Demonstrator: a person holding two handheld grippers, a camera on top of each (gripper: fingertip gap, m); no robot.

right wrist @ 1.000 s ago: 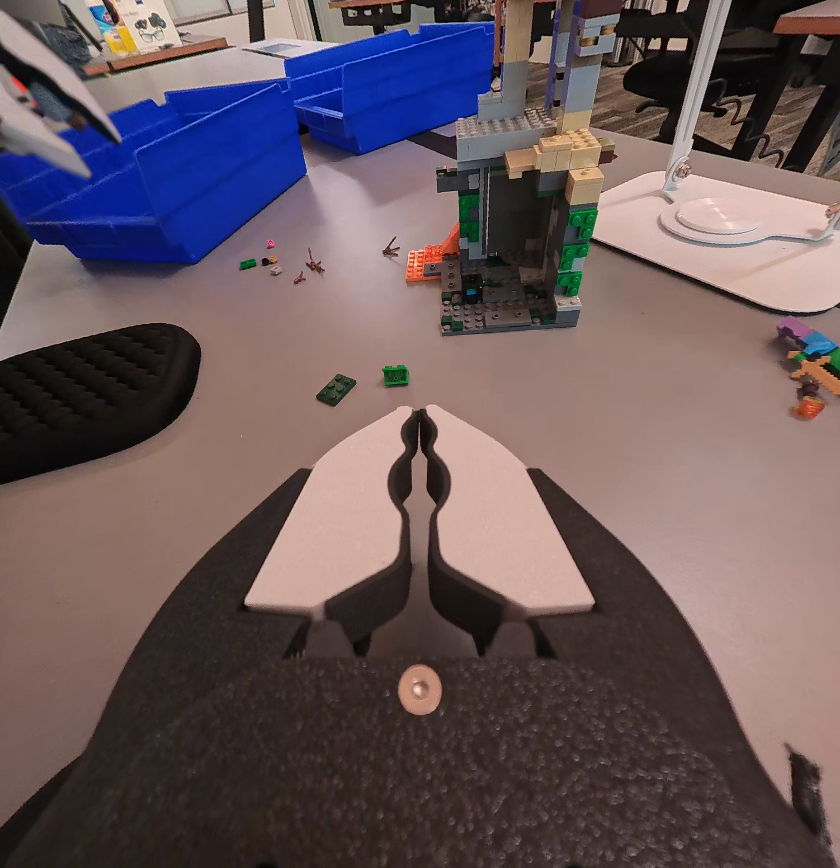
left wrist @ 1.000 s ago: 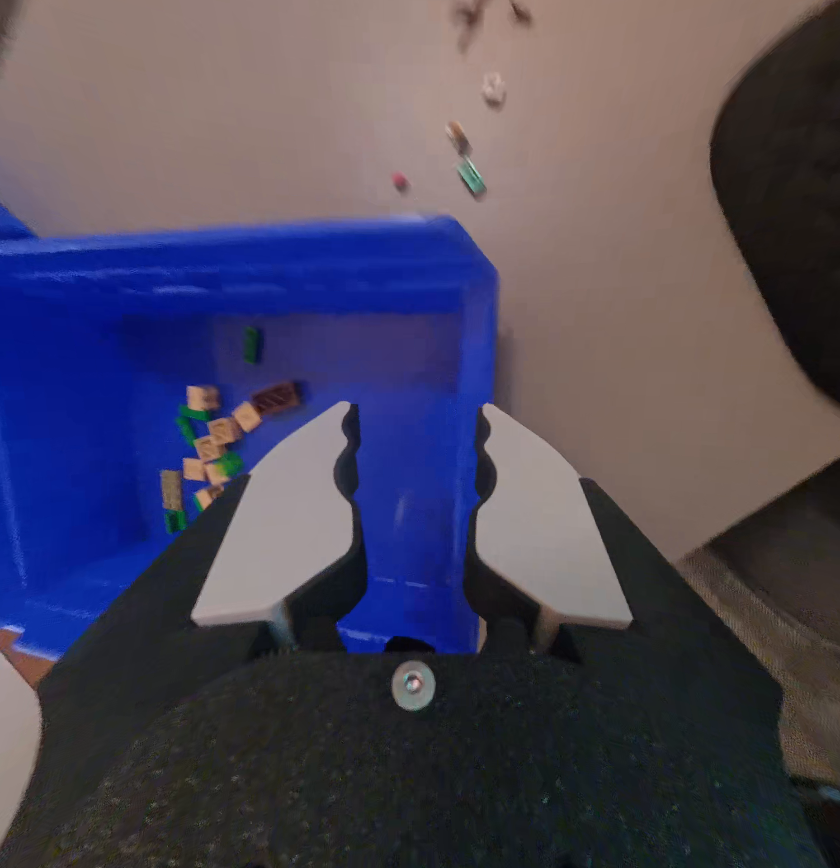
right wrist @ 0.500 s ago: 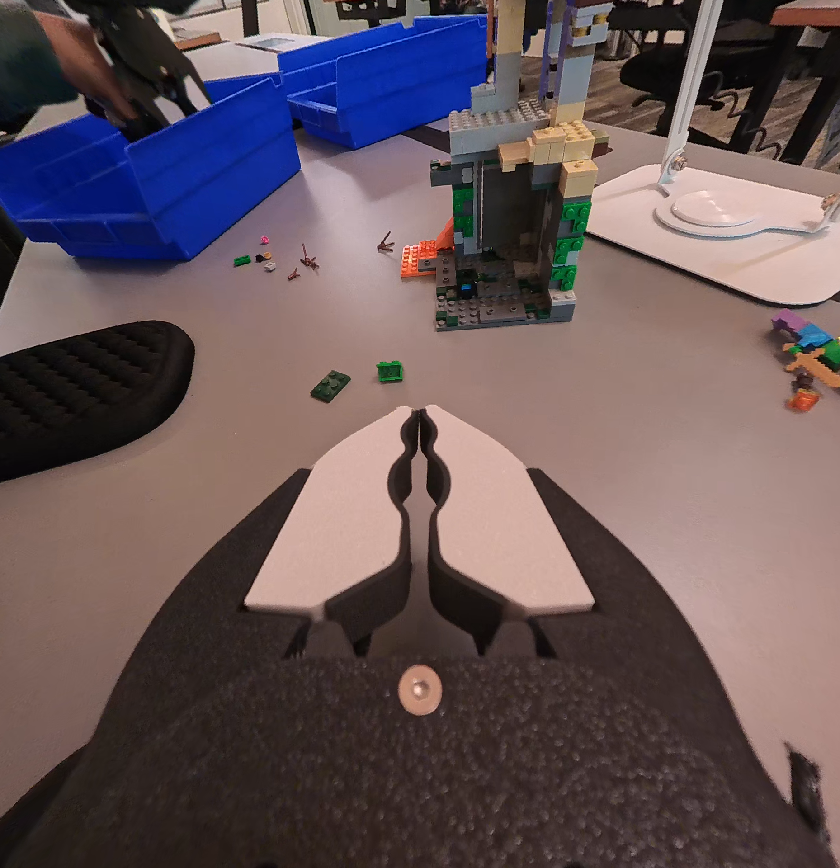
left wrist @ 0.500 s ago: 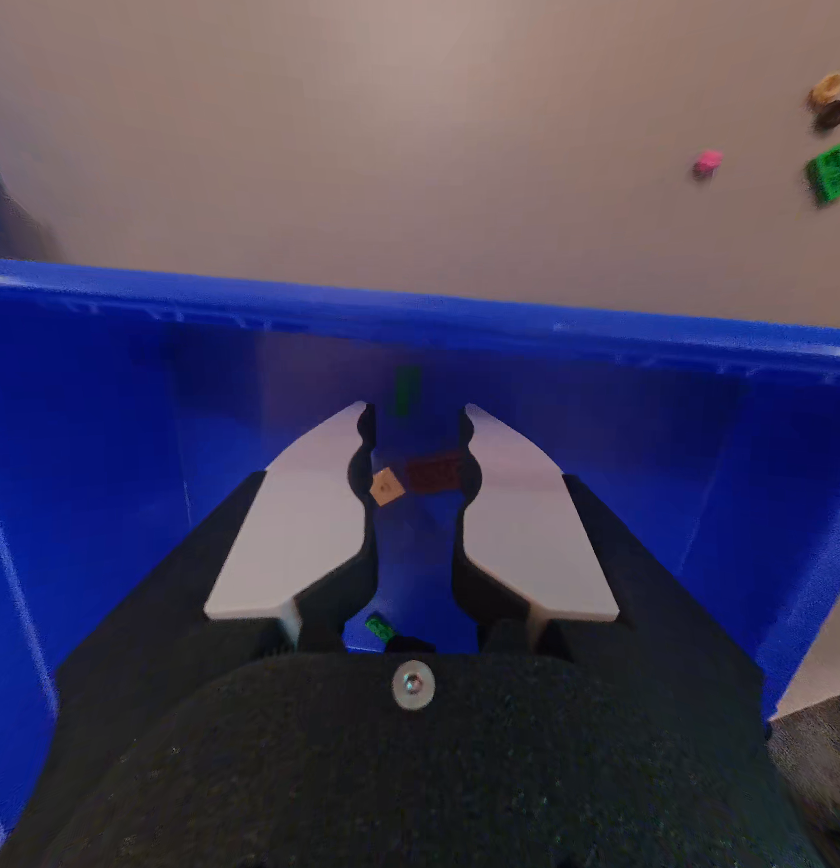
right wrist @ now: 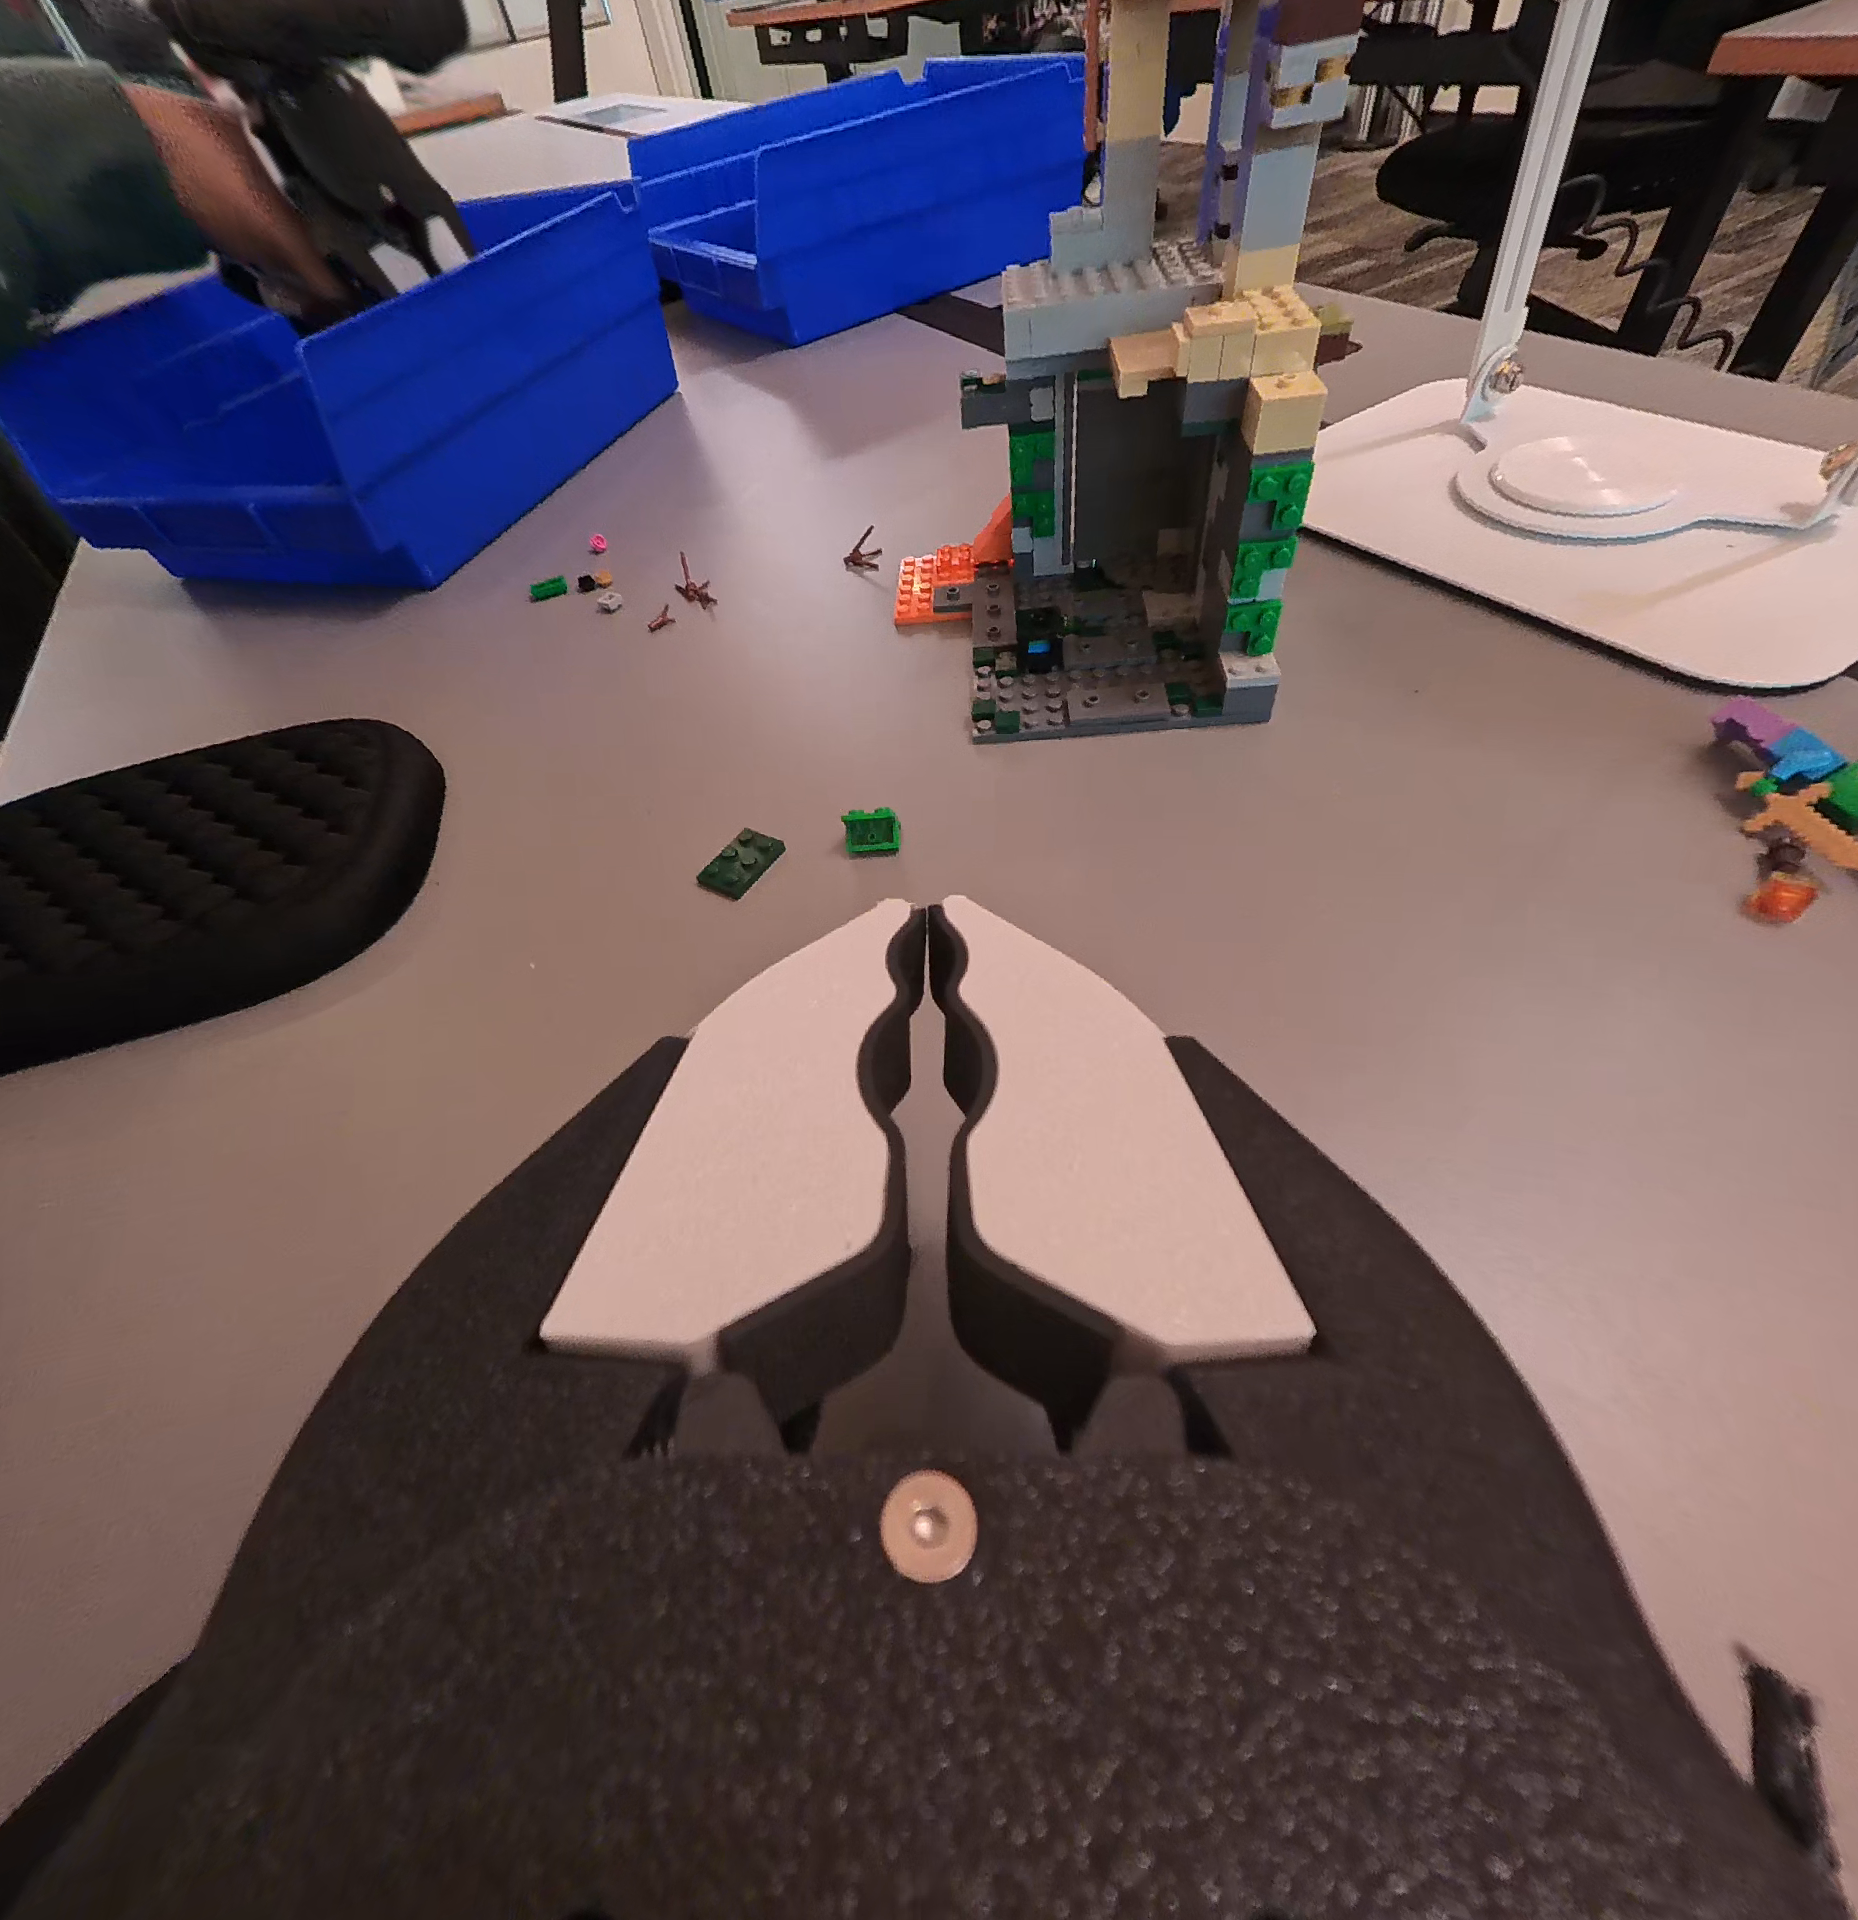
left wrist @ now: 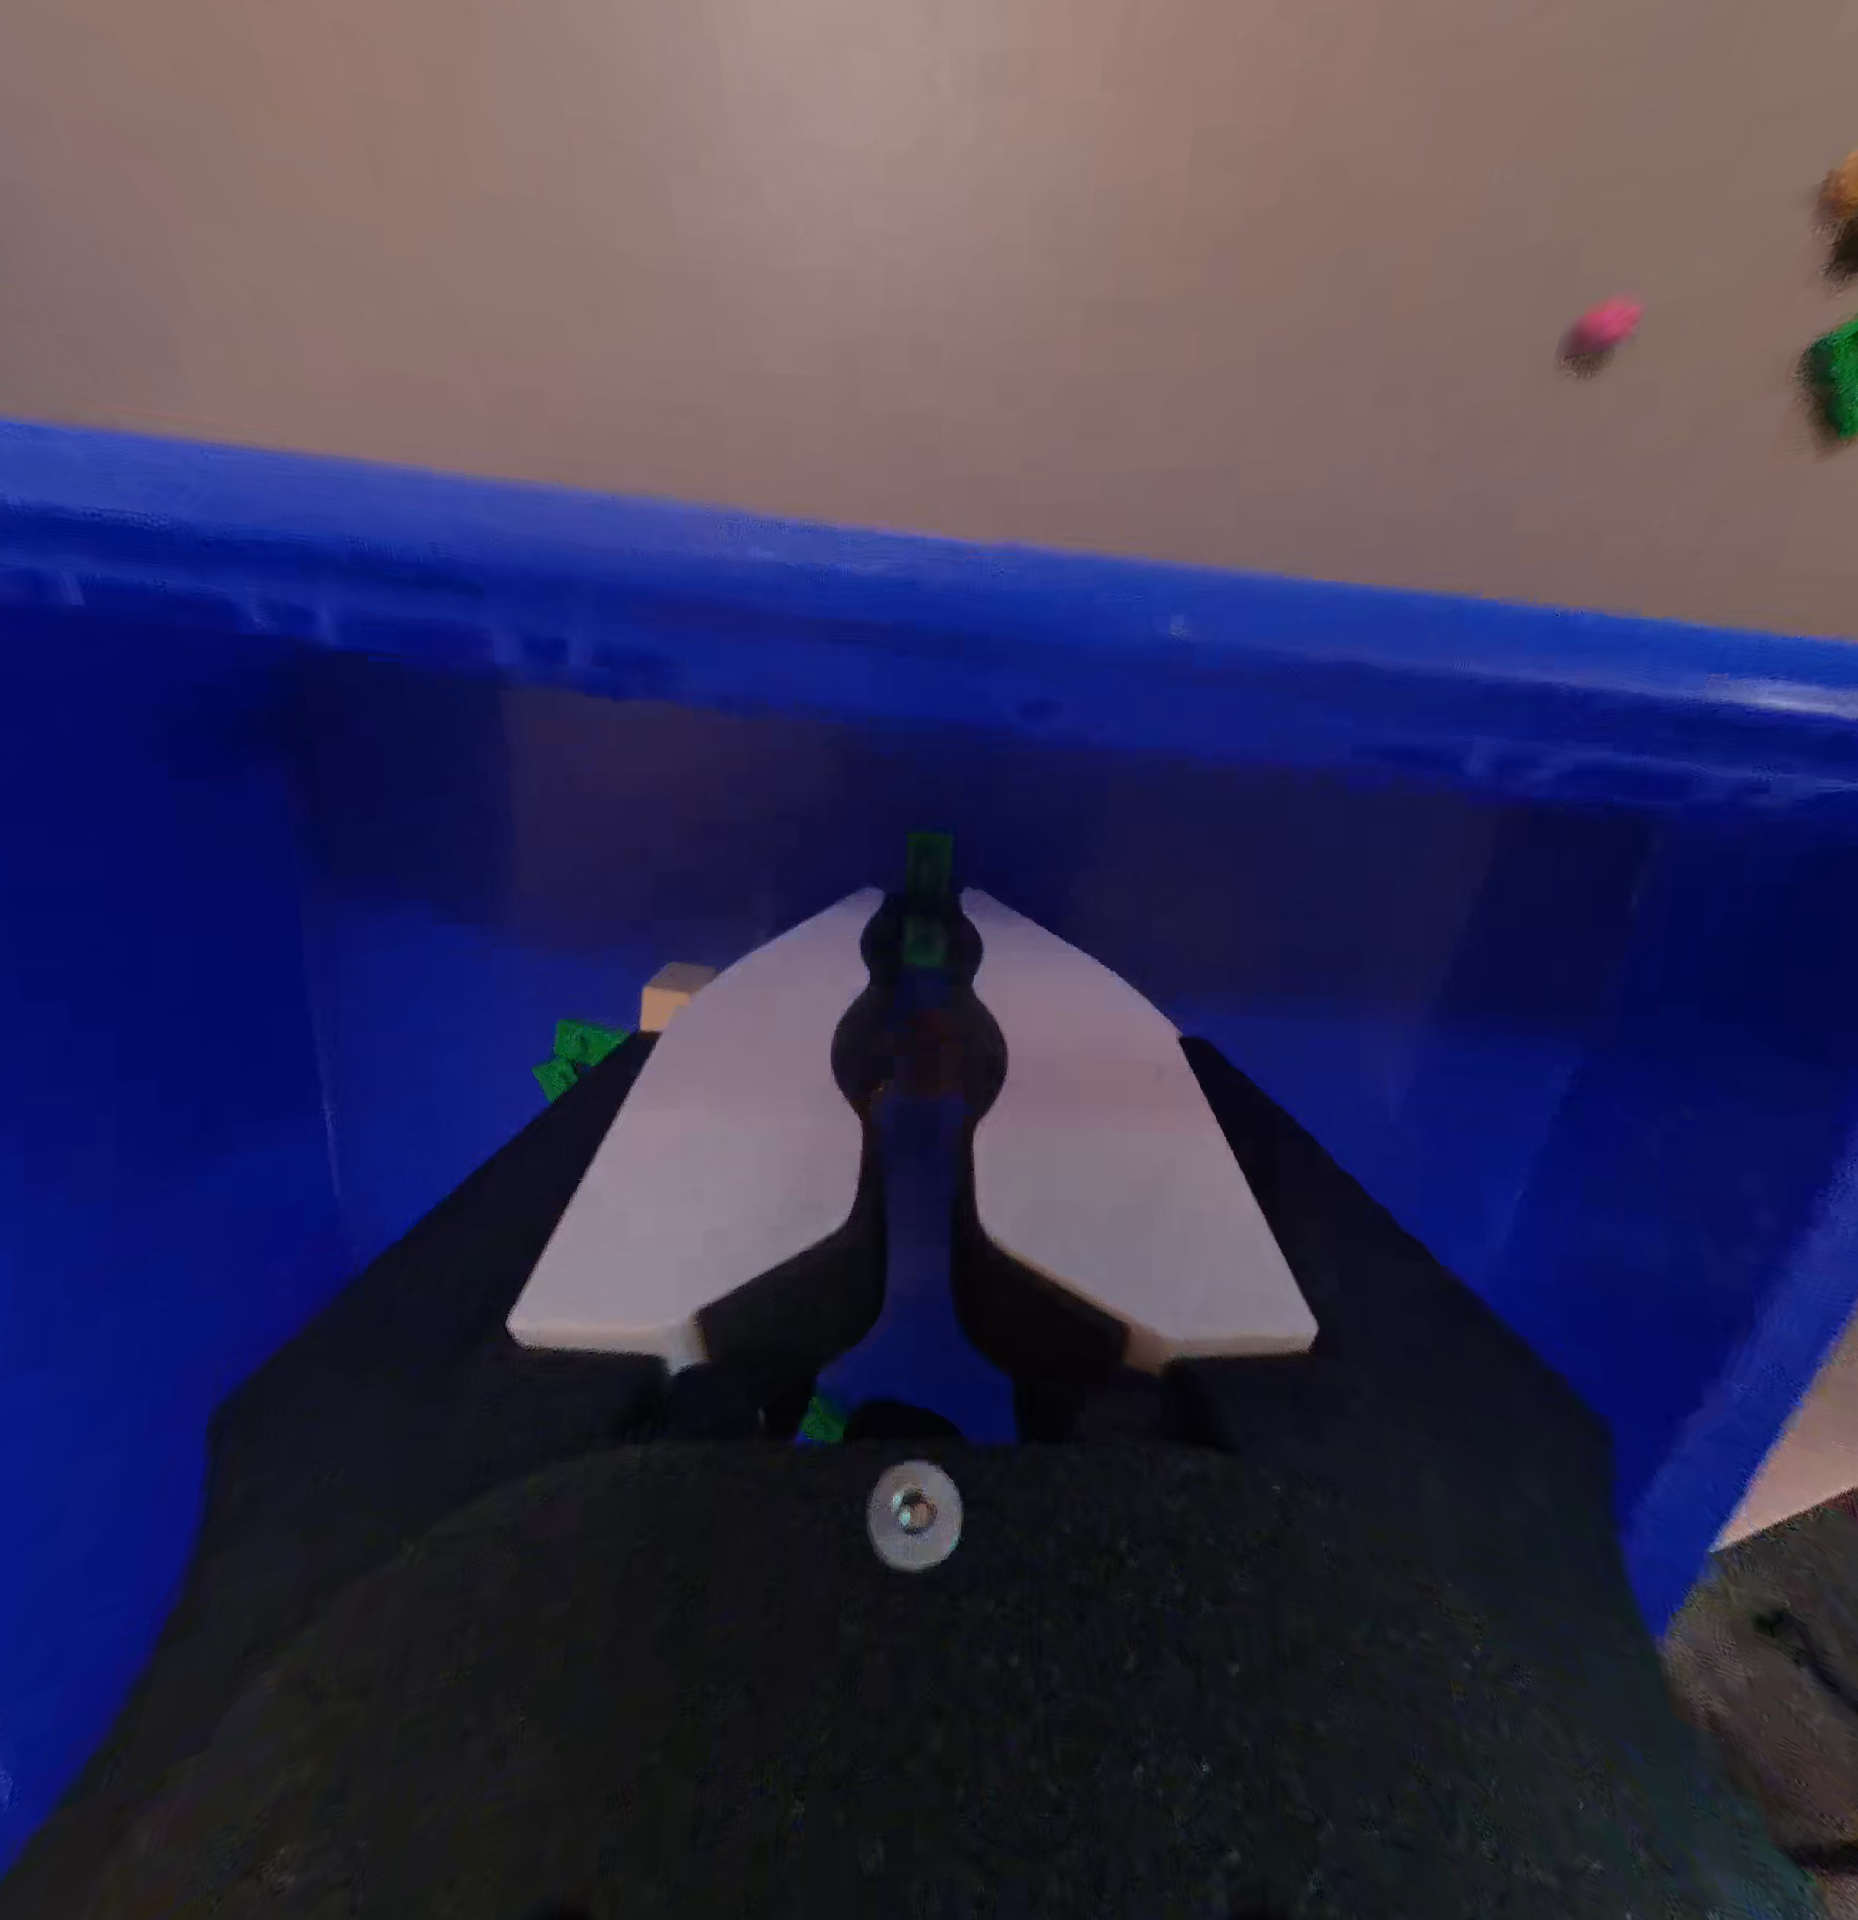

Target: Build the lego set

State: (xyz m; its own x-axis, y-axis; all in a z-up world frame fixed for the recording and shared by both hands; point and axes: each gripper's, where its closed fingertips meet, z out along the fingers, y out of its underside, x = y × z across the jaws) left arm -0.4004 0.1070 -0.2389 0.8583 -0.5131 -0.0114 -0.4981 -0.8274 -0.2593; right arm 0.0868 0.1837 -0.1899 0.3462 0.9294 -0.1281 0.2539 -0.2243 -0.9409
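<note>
Between left gripper (left wrist: 923,902) fingertips, small green brick (left wrist: 926,940).

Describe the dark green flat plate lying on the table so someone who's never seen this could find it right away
Start at the tall lego tower on the grey table. In front of its base, toward the right tongs, lie two loose green pieces. The plate is the left one: dark green, flat and studded, unlike the brighter, chunkier green brick beside it.
</note>
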